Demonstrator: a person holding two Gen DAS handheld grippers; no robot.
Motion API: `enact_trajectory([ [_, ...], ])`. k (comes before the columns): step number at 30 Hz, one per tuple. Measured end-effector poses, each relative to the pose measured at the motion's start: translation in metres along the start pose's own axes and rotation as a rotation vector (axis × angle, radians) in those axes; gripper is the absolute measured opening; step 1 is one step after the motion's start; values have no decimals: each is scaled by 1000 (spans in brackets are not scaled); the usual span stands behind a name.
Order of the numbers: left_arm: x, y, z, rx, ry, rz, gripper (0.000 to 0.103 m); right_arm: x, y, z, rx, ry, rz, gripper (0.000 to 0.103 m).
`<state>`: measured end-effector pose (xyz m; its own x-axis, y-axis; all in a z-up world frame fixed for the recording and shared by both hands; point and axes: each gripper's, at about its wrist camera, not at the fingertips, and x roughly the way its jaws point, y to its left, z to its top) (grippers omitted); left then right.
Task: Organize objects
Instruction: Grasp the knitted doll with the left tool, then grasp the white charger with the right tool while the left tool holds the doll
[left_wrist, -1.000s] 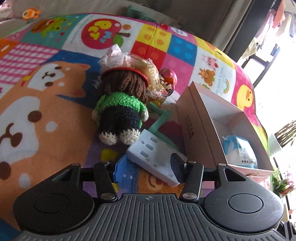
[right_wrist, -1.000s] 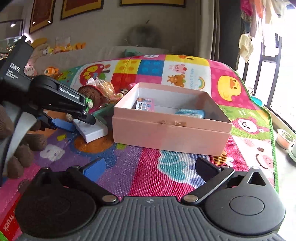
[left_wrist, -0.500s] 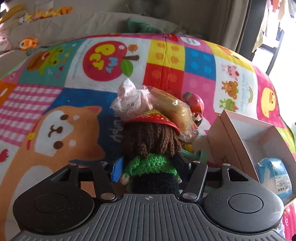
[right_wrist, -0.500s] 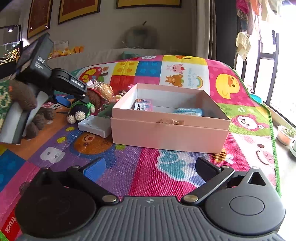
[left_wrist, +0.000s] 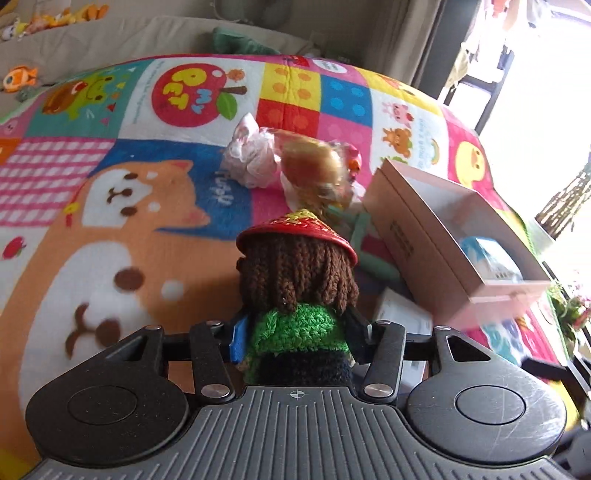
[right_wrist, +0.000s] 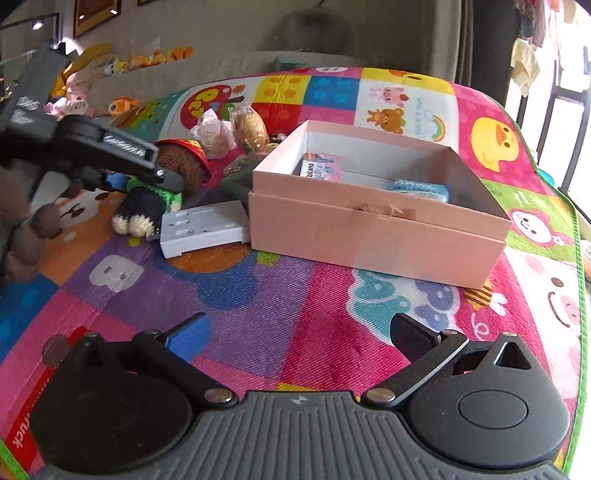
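Underneath everything, a colourful play mat (right_wrist: 280, 295) printed with cartoon animals, covering the floor. On the mat, an open pink box (right_wrist: 376, 236) with a white lining, holding a blue packet (right_wrist: 419, 186) near its front wall and a pink-and-white carton (right_wrist: 319, 168) toward the back left corner. Just beside the box's left wall, lying flat on the mat, a white plastic tray (right_wrist: 203, 229) with ribbed slots. Behind it, against the box corner, a dark green item (right_wrist: 236, 177), partly hidden and hard to identify.

Clamped in the left gripper (left_wrist: 295, 328), a crocheted doll (left_wrist: 297, 291): brown yarn hair, red conical hat, green jumper, dark trousers, held by the torso with the jaws closed narrow on either side. In the right wrist view, same doll (right_wrist: 155, 195) lifted off the mat and tilted, cream feet hanging low just left of the white tray, left gripper (right_wrist: 144, 171) reaching in from the left edge.

Further back on the mat, a wrapped bread roll (left_wrist: 314, 162) in clear plastic, touching a crumpled pink-white bag (left_wrist: 249, 162) on its left. Just right of the roll, a small pink-red toy (left_wrist: 354, 160), blurred.

Low and near over the mat, well apart from the box, the right gripper (right_wrist: 299, 332), jaws spread wide with nothing between them.
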<state>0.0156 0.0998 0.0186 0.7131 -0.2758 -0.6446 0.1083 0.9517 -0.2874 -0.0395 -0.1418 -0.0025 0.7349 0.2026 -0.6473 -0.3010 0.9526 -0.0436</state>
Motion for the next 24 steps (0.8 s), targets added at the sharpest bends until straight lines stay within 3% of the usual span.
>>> enact_trajectory([
  [4, -40, 30, -36, -89, -68, -36, 56, 17, 17, 12, -38, 40, 74, 103],
  [8, -44, 46, -45, -172, -117, -73, 57, 35, 35, 28, -39, 56, 138, 103],
  [14, -43, 37, -49, -118, -152, -37, 57, 44, 54, 49, 73, 18, 140, 102],
  [19, -43, 39, -50, -125, -154, -42, 58, 62, 66, 66, 64, 71, 91, 71],
  [20, -43, 39, -50, -125, -154, -42, 58, 61, 68, 66, 48, 71, 79, 69],
  [22, -42, 39, -50, -128, -154, -44, 58, 55, 67, 63, 38, 83, 100, 55],
  [24, -42, 41, -50, -135, -152, -49, 58, 43, 63, 56, 18, 94, 124, 49],
])
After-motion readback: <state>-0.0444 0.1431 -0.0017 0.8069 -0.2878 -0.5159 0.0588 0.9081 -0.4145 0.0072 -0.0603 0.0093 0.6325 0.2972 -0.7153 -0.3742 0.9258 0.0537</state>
